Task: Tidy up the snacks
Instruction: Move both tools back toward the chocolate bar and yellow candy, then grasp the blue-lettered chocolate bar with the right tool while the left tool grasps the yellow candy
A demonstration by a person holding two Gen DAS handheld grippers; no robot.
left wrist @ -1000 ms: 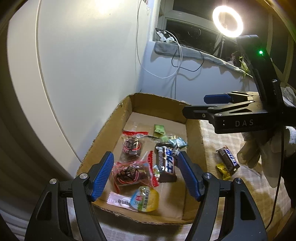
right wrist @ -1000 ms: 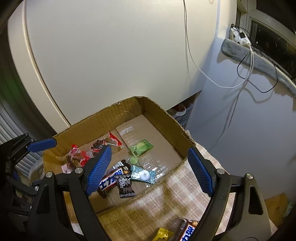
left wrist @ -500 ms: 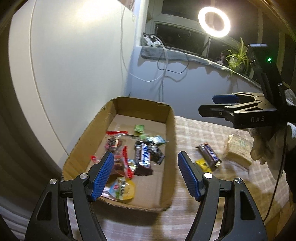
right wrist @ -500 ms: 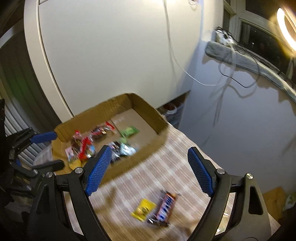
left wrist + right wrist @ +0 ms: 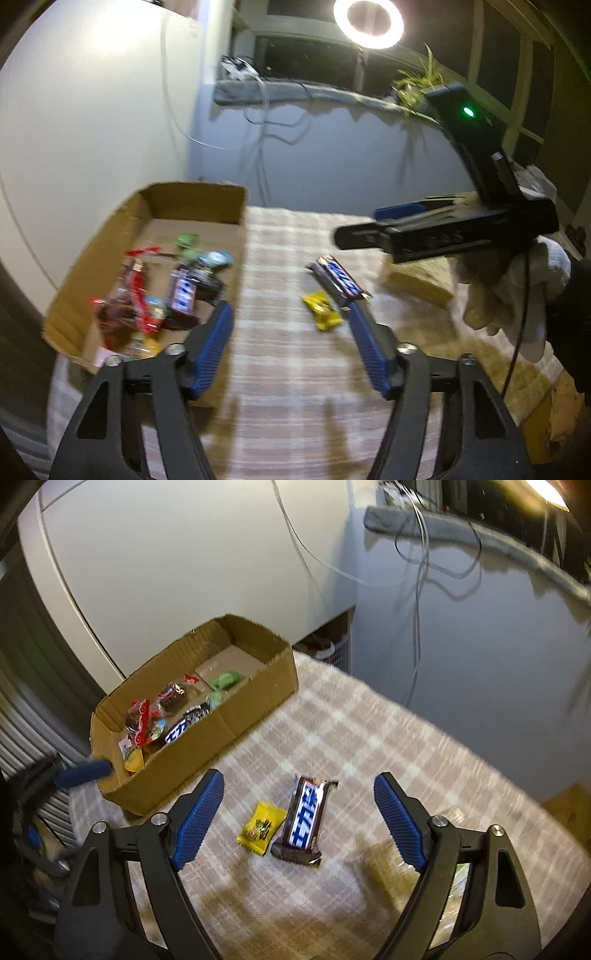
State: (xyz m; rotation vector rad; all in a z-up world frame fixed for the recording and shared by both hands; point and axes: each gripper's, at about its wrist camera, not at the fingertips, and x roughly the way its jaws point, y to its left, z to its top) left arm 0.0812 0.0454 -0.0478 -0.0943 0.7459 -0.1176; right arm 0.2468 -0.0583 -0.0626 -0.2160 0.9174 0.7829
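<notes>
A brown chocolate bar with blue lettering (image 5: 306, 816) (image 5: 339, 282) and a small yellow candy packet (image 5: 261, 827) (image 5: 322, 310) lie side by side on the checked tablecloth. My right gripper (image 5: 298, 825) hangs above both, jaws closing, nothing pressed between them. My left gripper (image 5: 290, 349) hovers just short of the yellow packet, jaws closing on empty air. The cardboard box (image 5: 236, 720) (image 5: 236, 206) to the left holds several wrapped snacks. In the left wrist view my right gripper's fingers (image 5: 397, 212) reach in from the right, held by a gloved hand (image 5: 517, 291).
A tan wrapped block (image 5: 417, 280) lies on the cloth under the right gripper. Beyond the table stand a pale wall with hanging cables (image 5: 417, 572), a ring light (image 5: 367, 18) and a plant (image 5: 417, 85) on the sill. The table's edge (image 5: 554, 797) drops off at the right.
Both grippers swung away from the box toward the loose bar and yellow packet on the cloth. Their jaws have narrowed a little. Nothing was picked up.
</notes>
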